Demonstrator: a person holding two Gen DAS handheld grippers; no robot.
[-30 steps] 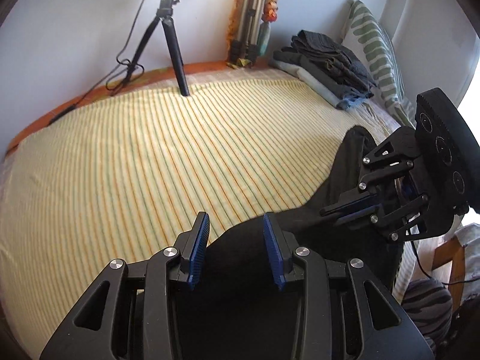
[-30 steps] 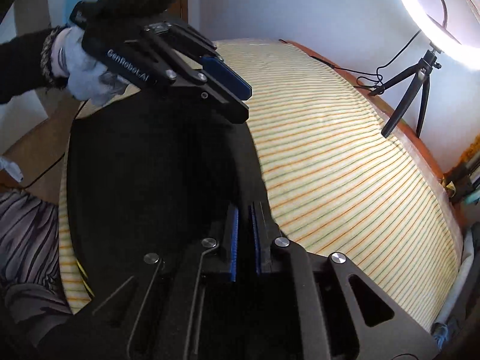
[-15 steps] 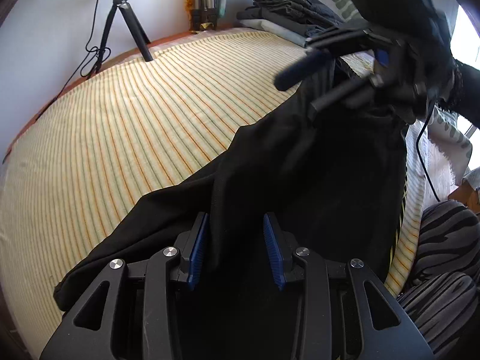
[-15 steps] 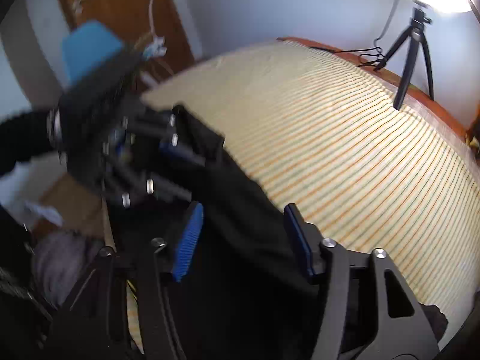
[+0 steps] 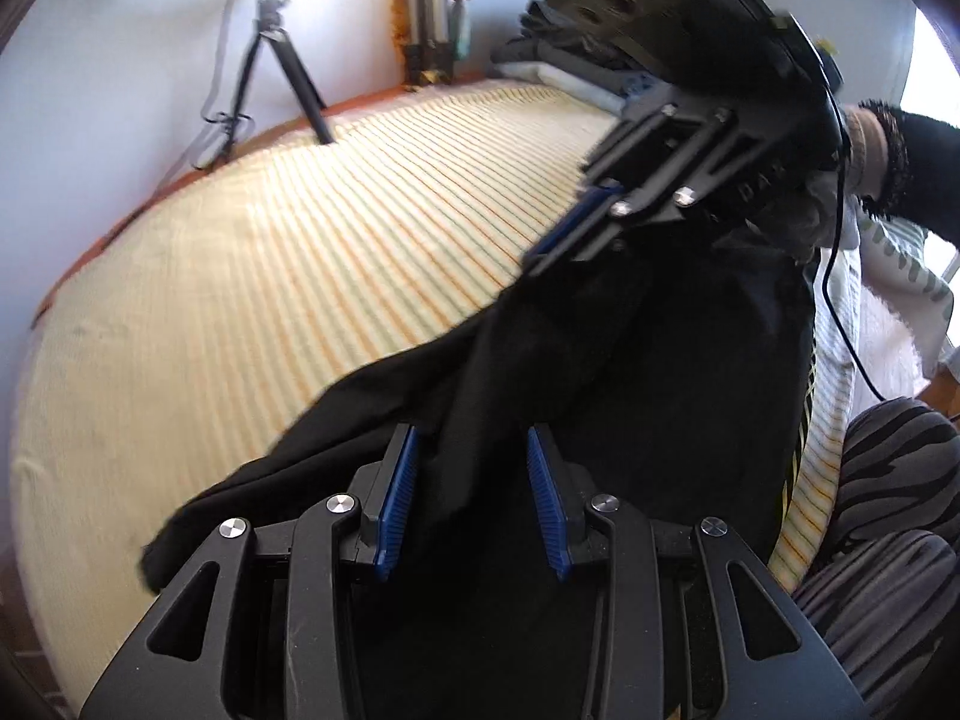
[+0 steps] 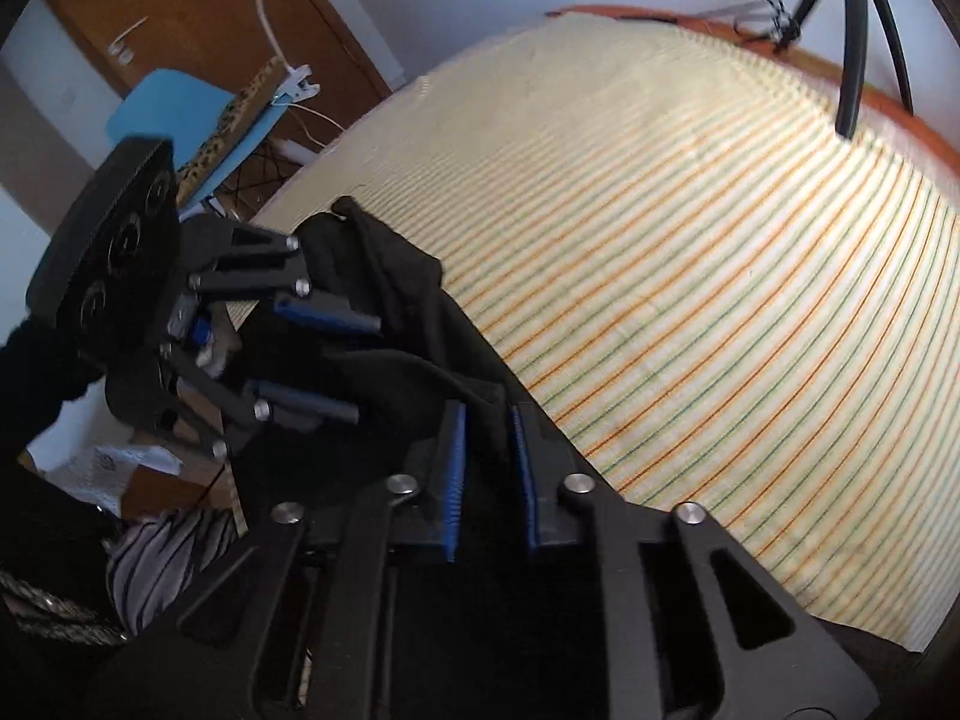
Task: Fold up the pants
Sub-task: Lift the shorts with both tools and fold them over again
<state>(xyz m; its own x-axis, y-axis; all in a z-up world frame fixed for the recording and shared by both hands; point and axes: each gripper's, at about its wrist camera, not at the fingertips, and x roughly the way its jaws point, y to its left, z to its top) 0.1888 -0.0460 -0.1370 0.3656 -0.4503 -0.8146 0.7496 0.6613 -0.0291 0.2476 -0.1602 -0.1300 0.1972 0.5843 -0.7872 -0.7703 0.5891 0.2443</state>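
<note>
Black pants [image 5: 600,372] lie bunched along the near edge of a striped yellow bed [image 5: 300,252]. My left gripper [image 5: 474,480] is open, its blue pads either side of a raised fold of the pants. It also shows in the right wrist view [image 6: 336,360], open over the cloth. My right gripper [image 6: 487,450] has closed to a narrow gap on a fold of the pants [image 6: 420,324]. It appears in the left wrist view [image 5: 576,228] above the pants, at the upper right.
A ring light tripod [image 5: 282,78] stands at the bed's far edge. Folded clothes [image 5: 576,78] are stacked at the far right corner. A blue chair [image 6: 180,126] and wooden door [image 6: 180,12] are beyond the bed's left side. A striped cushion [image 5: 888,510] sits at right.
The pants were pulled up and bunched from flat. My right gripper opened wide, then closed down on a fold. My left gripper stayed open and moved nearer the cloth.
</note>
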